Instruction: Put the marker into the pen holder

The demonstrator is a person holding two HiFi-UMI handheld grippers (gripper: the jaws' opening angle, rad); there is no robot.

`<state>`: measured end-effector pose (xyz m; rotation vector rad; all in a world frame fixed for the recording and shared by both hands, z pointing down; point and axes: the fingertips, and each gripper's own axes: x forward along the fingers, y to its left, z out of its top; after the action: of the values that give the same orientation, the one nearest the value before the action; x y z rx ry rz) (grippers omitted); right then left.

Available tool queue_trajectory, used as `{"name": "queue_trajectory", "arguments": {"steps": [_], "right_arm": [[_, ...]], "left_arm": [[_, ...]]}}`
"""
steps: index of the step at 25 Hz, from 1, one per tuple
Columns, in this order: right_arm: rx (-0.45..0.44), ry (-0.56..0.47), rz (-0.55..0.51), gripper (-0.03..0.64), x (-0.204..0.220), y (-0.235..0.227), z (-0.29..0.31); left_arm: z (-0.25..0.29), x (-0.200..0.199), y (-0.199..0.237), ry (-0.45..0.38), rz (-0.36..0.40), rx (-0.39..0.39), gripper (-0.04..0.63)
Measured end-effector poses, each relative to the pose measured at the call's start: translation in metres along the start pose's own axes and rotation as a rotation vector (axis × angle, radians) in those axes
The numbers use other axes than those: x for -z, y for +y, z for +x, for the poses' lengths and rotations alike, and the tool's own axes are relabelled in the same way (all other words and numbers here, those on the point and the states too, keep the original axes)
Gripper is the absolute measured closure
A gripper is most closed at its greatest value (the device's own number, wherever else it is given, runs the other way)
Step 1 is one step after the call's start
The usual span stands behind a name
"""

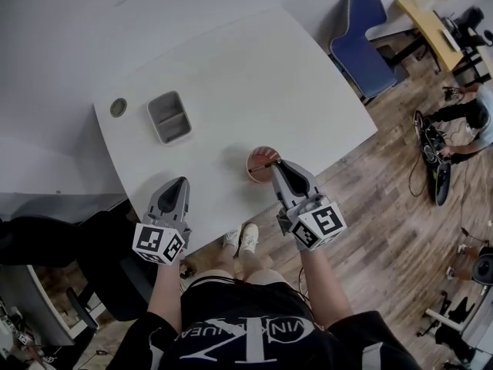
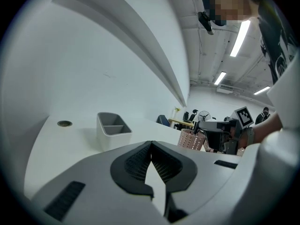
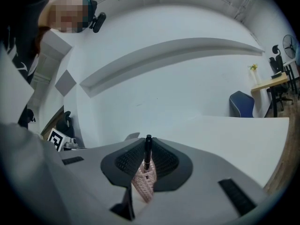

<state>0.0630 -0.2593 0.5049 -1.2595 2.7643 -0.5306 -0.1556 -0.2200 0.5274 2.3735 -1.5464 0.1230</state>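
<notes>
Head view: marker (image 1: 266, 164) over pen holder (image 1: 260, 153)

White table (image 1: 254, 75): round grommet (image 1: 118, 107) at far-left corner, grey two-compartment bin (image 1: 169, 116) just beside it, apart. Past the table's right edge: blue chair (image 1: 360, 41), wooden desk (image 1: 427, 29), person (image 1: 471, 118) crouching on wood floor (image 1: 385, 206).

Your black shirt (image 1: 254, 338) carries the only lettering: large white capitals across the chest, creased and only partly legible, something like "VIN K". It lies well behind the fingers (image 1: 289, 180) of your right gripper (image 1: 270, 166).
</notes>
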Motion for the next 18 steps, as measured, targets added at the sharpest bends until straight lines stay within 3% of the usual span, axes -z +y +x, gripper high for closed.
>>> {"name": "queue_trajectory", "arguments": {"steps": [16, 18], "right_arm": [[-0.019, 0.010, 0.011, 0.557, 0.0032, -0.0014, -0.0031], [-0.021, 0.007, 0.017, 0.527, 0.0030, -0.0019, -0.0043]], "left_arm": [[-0.0011, -0.0019, -0.0084, 0.009, 0.009, 0.013, 0.579], [-0.0012, 0.0002, -0.0103, 0.012, 0.005, 0.014, 0.579]]}}
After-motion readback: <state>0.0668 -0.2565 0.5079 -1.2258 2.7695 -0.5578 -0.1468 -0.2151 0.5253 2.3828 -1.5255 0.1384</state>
